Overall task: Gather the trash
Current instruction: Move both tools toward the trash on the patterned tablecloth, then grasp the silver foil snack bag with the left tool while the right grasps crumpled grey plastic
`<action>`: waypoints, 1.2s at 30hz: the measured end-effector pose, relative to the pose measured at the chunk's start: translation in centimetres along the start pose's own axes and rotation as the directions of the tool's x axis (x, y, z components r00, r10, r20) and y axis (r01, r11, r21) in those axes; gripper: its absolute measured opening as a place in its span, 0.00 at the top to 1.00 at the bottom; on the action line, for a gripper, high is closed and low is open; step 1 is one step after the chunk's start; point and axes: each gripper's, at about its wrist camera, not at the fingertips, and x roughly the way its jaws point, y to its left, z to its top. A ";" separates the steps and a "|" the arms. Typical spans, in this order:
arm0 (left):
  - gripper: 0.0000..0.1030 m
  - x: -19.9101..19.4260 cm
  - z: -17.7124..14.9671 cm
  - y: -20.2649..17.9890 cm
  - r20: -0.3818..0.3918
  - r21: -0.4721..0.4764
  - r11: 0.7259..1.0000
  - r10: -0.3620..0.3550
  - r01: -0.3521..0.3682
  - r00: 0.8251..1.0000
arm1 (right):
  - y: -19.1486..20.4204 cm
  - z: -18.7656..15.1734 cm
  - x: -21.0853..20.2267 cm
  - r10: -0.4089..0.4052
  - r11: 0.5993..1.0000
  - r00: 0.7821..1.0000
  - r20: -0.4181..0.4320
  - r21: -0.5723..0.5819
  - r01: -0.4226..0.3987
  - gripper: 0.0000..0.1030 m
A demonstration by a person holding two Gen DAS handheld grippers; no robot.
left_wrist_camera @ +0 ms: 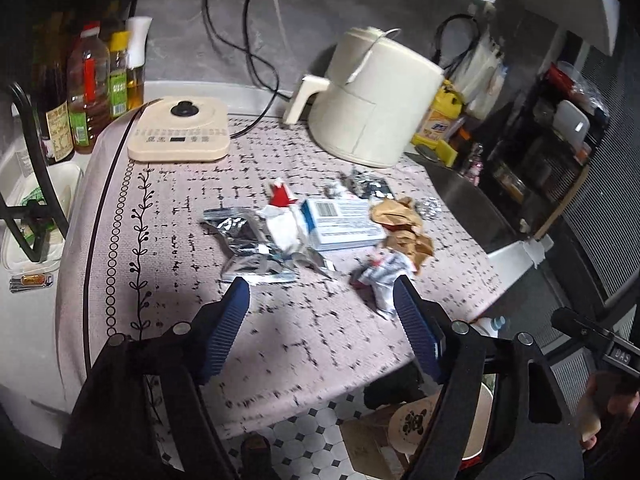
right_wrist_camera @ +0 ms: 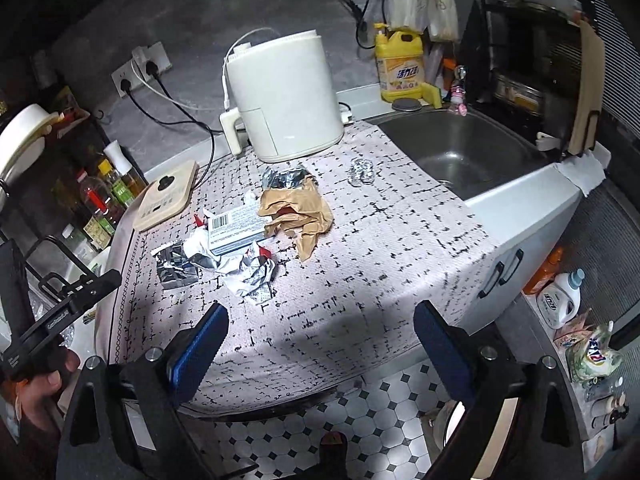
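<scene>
A heap of trash lies on the patterned tablecloth (left_wrist_camera: 160,280). It holds a blue-white carton (left_wrist_camera: 344,224) (right_wrist_camera: 236,230), crumpled brown paper (left_wrist_camera: 404,224) (right_wrist_camera: 296,212), silver foil wrappers (left_wrist_camera: 248,240) (right_wrist_camera: 176,266), a crumpled white-red wrapper (left_wrist_camera: 380,276) (right_wrist_camera: 252,276) and a small blister pack (left_wrist_camera: 430,204) (right_wrist_camera: 361,171). My left gripper (left_wrist_camera: 320,294) is open just short of the heap. Its right finger (left_wrist_camera: 412,320) is close beside the white-red wrapper, and nothing sits between the pads. My right gripper (right_wrist_camera: 322,318) hangs open over the table's front edge, further back from the trash.
A white air fryer (right_wrist_camera: 288,96) and a beige induction cooker (left_wrist_camera: 180,130) stand behind the heap. Oil bottles (left_wrist_camera: 88,88) line the left side, and a steel sink (right_wrist_camera: 460,152) lies to the right. A paper cup (left_wrist_camera: 476,428) sits below the table edge on the tiled floor (right_wrist_camera: 312,424).
</scene>
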 end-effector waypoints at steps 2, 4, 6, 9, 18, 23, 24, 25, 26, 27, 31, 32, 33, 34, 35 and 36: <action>0.30 1.3 0.5 1.3 -0.009 -0.020 1.000 0.003 -0.003 1.000 | 0.9 0.6 1.3 -0.006 1.000 1.000 -0.014 -0.012 0.006 0.11; 0.31 2.5 0.9 2.6 -0.019 -0.041 0.999 0.002 -0.003 1.000 | 1.8 1.2 2.6 -0.012 1.000 0.999 -0.033 -0.027 0.011 0.11; 0.31 3.7 1.1 3.8 -0.029 -0.060 0.998 0.001 -0.003 1.000 | 2.7 1.5 4.0 -0.016 0.999 0.998 -0.055 -0.043 0.014 0.11; 0.32 5.7 1.4 5.2 -0.052 -0.082 0.997 0.000 -0.004 0.999 | 3.8 1.8 5.9 -0.022 0.998 0.996 -0.091 -0.057 0.017 0.12; 0.34 10.7 2.4 6.6 -0.118 -0.092 0.996 -0.029 0.019 0.993 | 5.8 2.6 10.5 -0.029 0.997 0.986 -0.167 -0.071 0.017 0.12; 0.52 12.3 2.2 6.7 -0.157 -0.095 0.994 -0.060 0.045 0.986 | 7.2 2.4 12.9 -0.034 0.995 0.976 -0.217 -0.096 0.014 0.11; 0.62 12.5 2.2 6.7 -0.163 -0.098 0.994 -0.063 0.047 0.985 | 7.6 2.4 13.3 -0.042 0.994 0.975 -0.219 -0.109 0.018 0.11; 0.64 12.6 2.1 6.8 -0.169 -0.104 0.993 -0.069 0.052 0.983 | 7.9 2.4 13.6 -0.045 0.992 0.974 -0.220 -0.122 0.019 0.11; 0.66 12.5 2.1 7.0 -0.164 -0.110 0.992 -0.076 0.059 0.983 | 8.0 2.4 13.9 -0.046 0.991 0.974 -0.222 -0.130 0.018 0.10; 0.66 12.2 2.0 7.1 -0.157 -0.110 0.992 -0.076 0.059 0.985 | 8.3 2.4 14.2 -0.046 0.990 0.973 -0.225 -0.139 0.015 0.10; 0.67 10.9 1.9 8.0 -0.135 -0.125 0.991 -0.068 0.051 0.989 | 9.5 2.2 15.8 -0.033 0.986 0.968 -0.249 -0.169 -0.010 0.08; 0.67 10.5 1.9 8.3 -0.130 -0.130 0.990 -0.064 0.047 0.989 | 9.9 2.0 16.2 -0.032 0.984 0.966 -0.255 -0.179 -0.015 0.08; 0.67 10.2 1.9 8.6 -0.126 -0.136 0.990 -0.061 0.044 0.990 | 10.3 1.8 16.7 -0.035 0.981 0.964 -0.263 -0.194 -0.017 0.08; 0.67 9.8 1.9 8.9 -0.123 -0.140 0.989 -0.059 0.042 0.991 | 10.5 1.7 17.2 -0.042 0.979 0.962 -0.269 -0.204 -0.014 0.08; 0.67 9.4 2.0 9.1 -0.118 -0.142 0.989 -0.056 0.039 0.991 | 10.7 1.5 17.9 -0.056 0.977 0.959 -0.277 -0.214 -0.005 0.09; 0.67 9.1 2.0 9.3 -0.112 -0.139 0.990 -0.052 0.036 0.992 | 10.8 1.5 18.4 -0.067 0.976 0.957 -0.281 -0.217 0.004 0.15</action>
